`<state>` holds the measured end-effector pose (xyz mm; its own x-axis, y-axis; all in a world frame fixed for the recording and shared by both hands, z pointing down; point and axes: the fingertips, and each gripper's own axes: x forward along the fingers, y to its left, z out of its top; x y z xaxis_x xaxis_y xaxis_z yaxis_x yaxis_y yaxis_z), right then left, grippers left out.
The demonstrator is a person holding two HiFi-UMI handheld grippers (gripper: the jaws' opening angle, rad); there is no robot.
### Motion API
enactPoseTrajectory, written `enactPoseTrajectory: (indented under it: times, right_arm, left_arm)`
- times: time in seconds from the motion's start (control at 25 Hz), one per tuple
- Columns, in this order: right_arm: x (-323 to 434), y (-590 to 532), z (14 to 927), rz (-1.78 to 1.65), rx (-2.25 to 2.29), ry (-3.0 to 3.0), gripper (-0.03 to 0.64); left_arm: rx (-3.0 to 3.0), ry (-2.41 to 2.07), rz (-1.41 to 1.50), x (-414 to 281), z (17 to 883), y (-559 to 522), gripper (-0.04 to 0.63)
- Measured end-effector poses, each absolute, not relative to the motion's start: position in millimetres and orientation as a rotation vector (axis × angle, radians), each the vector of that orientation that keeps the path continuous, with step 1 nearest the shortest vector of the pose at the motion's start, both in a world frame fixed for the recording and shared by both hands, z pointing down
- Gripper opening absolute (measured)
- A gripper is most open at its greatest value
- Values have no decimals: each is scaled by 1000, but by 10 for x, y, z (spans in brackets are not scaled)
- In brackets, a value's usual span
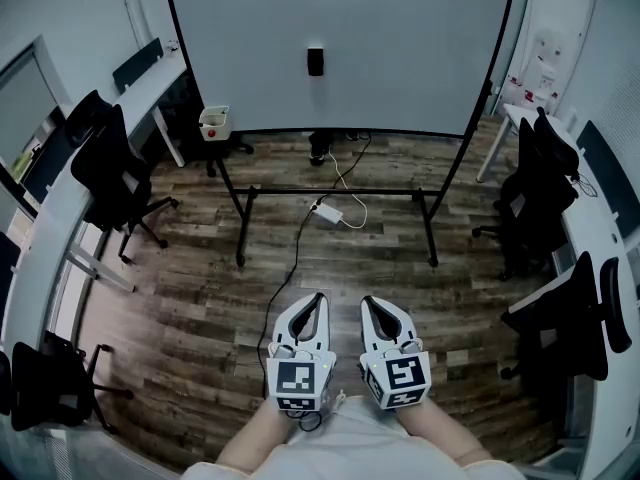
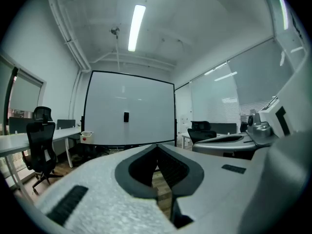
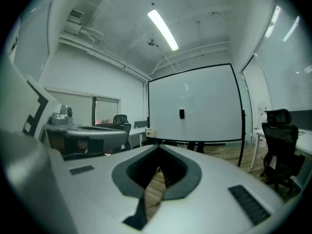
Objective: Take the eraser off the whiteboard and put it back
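A small black eraser [image 1: 315,61] sticks to the middle of a big whiteboard [image 1: 400,38] on a black wheeled stand across the room. It shows too in the left gripper view as the eraser [image 2: 126,116] and in the right gripper view as the eraser [image 3: 182,113]. My left gripper [image 1: 318,296] and right gripper [image 1: 368,301] are held side by side close to my body, far from the board. Both are shut with nothing between the jaws, the tips meeting in the left gripper [image 2: 157,146] and right gripper [image 3: 158,148] views.
Black office chairs [image 1: 110,168] and a white desk [image 1: 60,208] line the left side; more chairs [image 1: 540,188] and a desk stand at the right. A white power strip with its cable [image 1: 328,212] lies on the wood floor under the board stand. A small white box [image 1: 214,123] sits at the board's left.
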<state>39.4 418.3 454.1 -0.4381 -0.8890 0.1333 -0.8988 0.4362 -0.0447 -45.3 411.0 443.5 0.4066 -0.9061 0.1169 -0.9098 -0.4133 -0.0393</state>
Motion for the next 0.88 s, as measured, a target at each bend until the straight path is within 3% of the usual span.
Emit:
enactPoseTrajectory:
  times: [0.64,0.88]
  right_arm:
    - [-159,4062,4833,264,1553,-2566,28]
    - [60,3553,4867,251,1602,-2560,28]
  left_arm:
    - [2555,-1654,179,-966,4675,3926,17]
    - [2511,-1678,162,-920,4780,3489,17]
